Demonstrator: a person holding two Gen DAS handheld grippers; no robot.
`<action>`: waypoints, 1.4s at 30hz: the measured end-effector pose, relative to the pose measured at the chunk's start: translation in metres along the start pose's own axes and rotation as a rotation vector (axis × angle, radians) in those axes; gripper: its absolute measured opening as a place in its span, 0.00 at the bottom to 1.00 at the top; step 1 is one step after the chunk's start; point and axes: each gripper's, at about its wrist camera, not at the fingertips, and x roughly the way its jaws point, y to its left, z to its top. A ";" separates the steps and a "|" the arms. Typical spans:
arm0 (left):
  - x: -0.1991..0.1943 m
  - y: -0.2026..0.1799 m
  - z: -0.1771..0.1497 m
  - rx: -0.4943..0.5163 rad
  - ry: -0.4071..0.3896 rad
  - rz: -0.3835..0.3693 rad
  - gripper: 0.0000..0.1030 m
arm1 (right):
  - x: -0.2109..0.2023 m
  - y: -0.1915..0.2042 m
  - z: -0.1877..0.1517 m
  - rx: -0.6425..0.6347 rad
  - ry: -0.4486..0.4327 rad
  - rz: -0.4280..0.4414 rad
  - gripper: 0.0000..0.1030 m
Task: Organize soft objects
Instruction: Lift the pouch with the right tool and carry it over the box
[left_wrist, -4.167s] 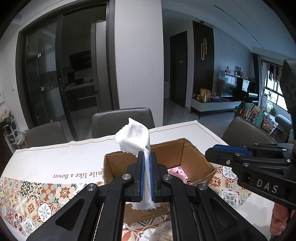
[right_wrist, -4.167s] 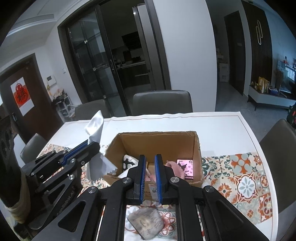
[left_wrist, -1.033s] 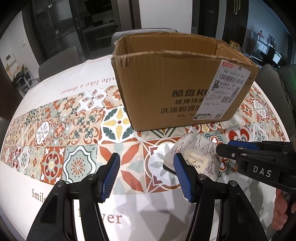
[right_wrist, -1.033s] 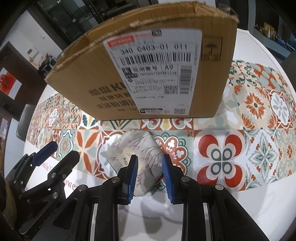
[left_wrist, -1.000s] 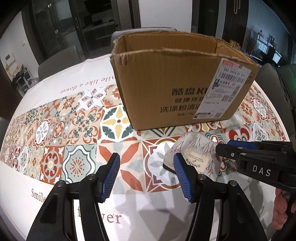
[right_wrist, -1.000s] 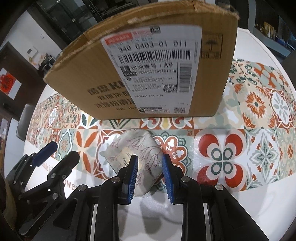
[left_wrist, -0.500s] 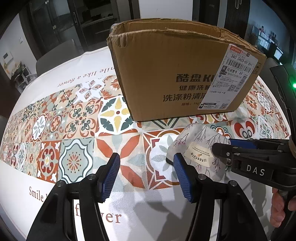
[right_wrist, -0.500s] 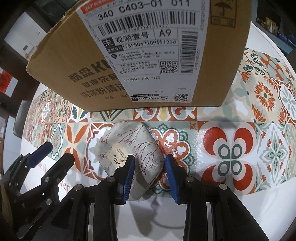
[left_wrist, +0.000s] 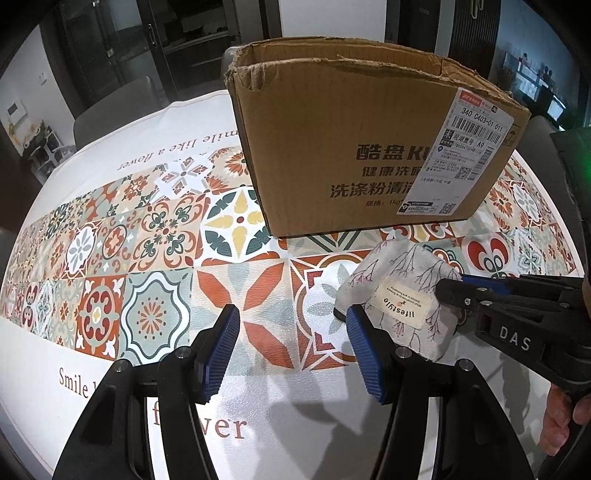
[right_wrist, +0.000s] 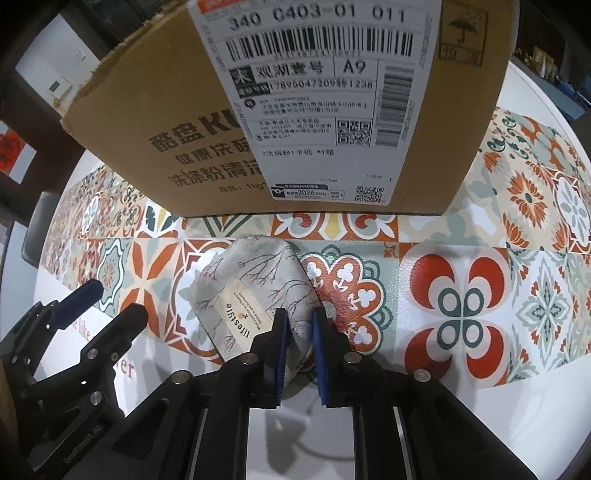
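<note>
I see the right gripper (right_wrist: 297, 325) closed down to a narrow gap on the near right edge of the fabric pouch (right_wrist: 255, 299), its blue pads pinching the cloth. The pouch, printed with branches and bearing a "lifestyle" label, lies on the tiled-pattern surface (right_wrist: 461, 295) just in front of the near wall of the cardboard box (right_wrist: 295, 110). I see the left gripper (left_wrist: 291, 343) spread wide and holding nothing; its right pad sits just beside the pouch's left edge (left_wrist: 399, 295), and I cannot tell whether they touch.
</note>
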 end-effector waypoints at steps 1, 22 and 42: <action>-0.001 0.000 0.000 -0.001 -0.002 0.000 0.57 | -0.002 0.001 -0.001 -0.001 -0.008 -0.001 0.12; -0.037 0.002 0.000 0.005 -0.089 -0.038 0.59 | -0.070 0.021 -0.019 -0.026 -0.157 -0.004 0.11; -0.097 0.004 0.024 0.039 -0.261 -0.089 0.60 | -0.145 0.041 -0.020 -0.035 -0.364 -0.041 0.11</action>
